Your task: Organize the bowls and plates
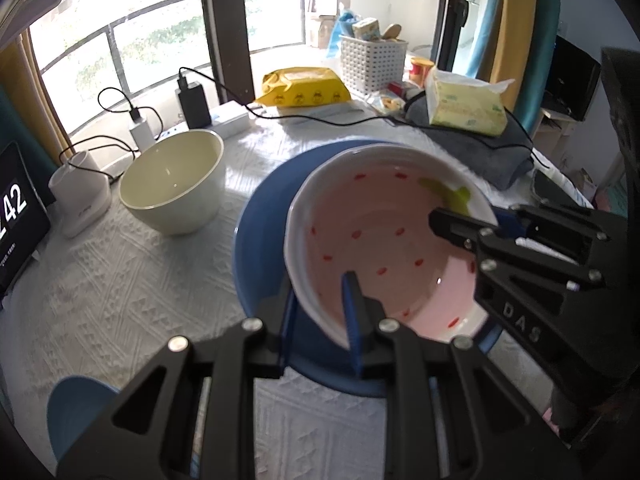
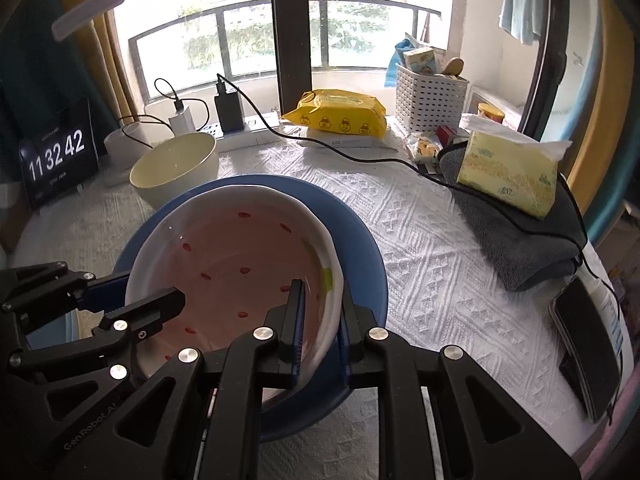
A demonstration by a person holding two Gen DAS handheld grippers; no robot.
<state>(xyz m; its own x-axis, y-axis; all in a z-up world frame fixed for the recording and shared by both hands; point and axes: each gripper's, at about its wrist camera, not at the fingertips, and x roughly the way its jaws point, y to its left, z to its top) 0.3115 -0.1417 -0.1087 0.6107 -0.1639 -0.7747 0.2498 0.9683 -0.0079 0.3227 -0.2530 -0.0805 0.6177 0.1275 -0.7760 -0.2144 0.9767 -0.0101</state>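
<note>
We hold the pink bowl (image 1: 384, 240) by its rim with both tools: the left gripper (image 1: 320, 320) is closed on the near side, the right gripper (image 2: 320, 316) straddles the opposite edge, its grip perhaps loosening. The bowl sits inside the blue bowl (image 2: 360, 248), directly under our fingers. If one side releases before the other, the pink bowl may tip and knock the blue one. The cream bowl (image 2: 176, 168), beyond the left gripper, waits apart.
</note>
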